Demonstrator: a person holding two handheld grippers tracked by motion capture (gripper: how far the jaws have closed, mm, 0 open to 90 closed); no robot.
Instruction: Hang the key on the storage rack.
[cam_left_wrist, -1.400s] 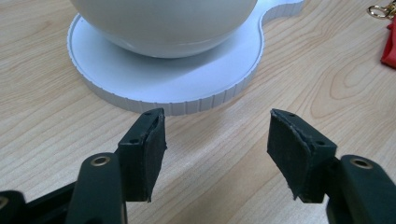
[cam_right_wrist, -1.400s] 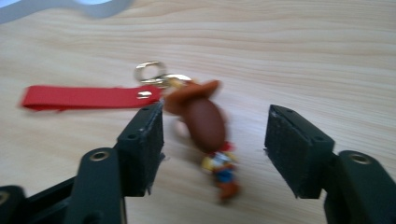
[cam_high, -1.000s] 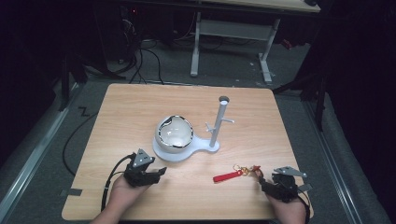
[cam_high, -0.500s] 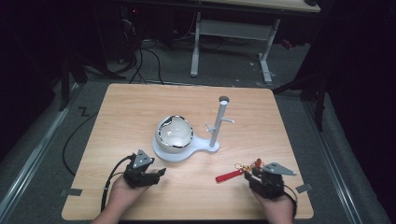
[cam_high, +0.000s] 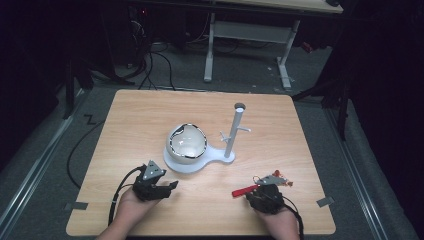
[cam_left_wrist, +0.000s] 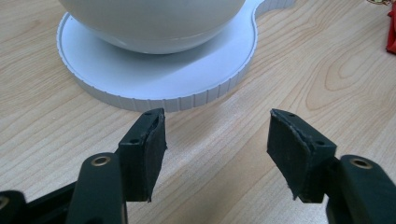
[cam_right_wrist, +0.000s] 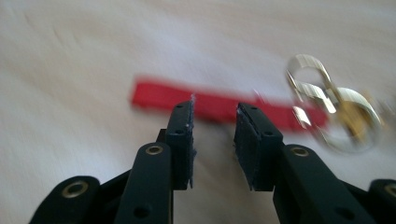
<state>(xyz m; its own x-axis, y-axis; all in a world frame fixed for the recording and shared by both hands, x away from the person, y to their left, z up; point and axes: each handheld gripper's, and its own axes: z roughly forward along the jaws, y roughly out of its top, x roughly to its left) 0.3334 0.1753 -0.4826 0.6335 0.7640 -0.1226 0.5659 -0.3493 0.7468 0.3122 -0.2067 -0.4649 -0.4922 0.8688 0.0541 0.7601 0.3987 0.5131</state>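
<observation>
A red strap (cam_high: 244, 190) with gold key rings (cam_high: 273, 179) lies on the wooden table (cam_high: 150, 120) at the front right. My right gripper (cam_high: 257, 193) points at it from the near side. Its jaws have just been closing and stand a narrow gap apart with nothing between them. In the right gripper view the red strap (cam_right_wrist: 154, 95) lies just beyond the right gripper (cam_right_wrist: 215, 116), with the key rings (cam_right_wrist: 345, 109) to the right. My left gripper (cam_high: 172, 185) rests at the front left. The left gripper (cam_left_wrist: 217, 140) is open and empty, facing the white stand base (cam_left_wrist: 154, 79).
A white bowl (cam_high: 186, 142) sits on a white base (cam_high: 220, 156) at the table's middle, with an upright post (cam_high: 235, 130) bearing small pegs. A cable (cam_high: 117, 192) trails from the left gripper. Desk legs (cam_high: 210, 50) stand on the floor beyond the table.
My right gripper has slid left along the table's front, from near the right edge up to the red strap. The left hand has stayed put.
</observation>
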